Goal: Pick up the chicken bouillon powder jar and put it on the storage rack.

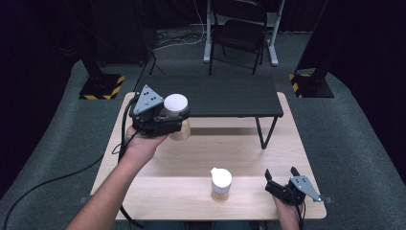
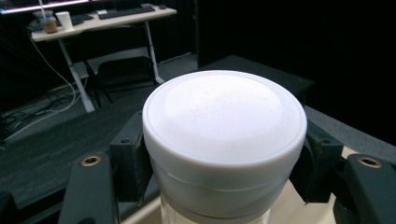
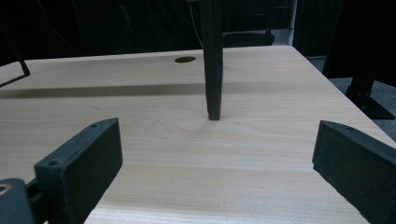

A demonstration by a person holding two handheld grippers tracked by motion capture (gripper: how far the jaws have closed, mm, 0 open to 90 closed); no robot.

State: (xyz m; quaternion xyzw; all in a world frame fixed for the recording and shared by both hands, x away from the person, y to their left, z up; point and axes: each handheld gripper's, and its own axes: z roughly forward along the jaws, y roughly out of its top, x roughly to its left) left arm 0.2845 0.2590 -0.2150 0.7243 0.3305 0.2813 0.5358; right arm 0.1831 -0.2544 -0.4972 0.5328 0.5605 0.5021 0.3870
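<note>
Both pads of left tool (image 1: pixel 173 120) against white-lidded jar (image 1: pixel 176 106) (right tool (image 1: pixel 281 178) agape)

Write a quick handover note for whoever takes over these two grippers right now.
Left gripper: shut on the white-lidded jar, held off the table near the black shelf.
Right gripper: open, with nothing between its jaws, low over the table's right front corner.
Second jar: stands on the table at front centre, untouched.
Done: first jar picked up.
Left: probably set it on the shelf, then move the second jar.
</note>
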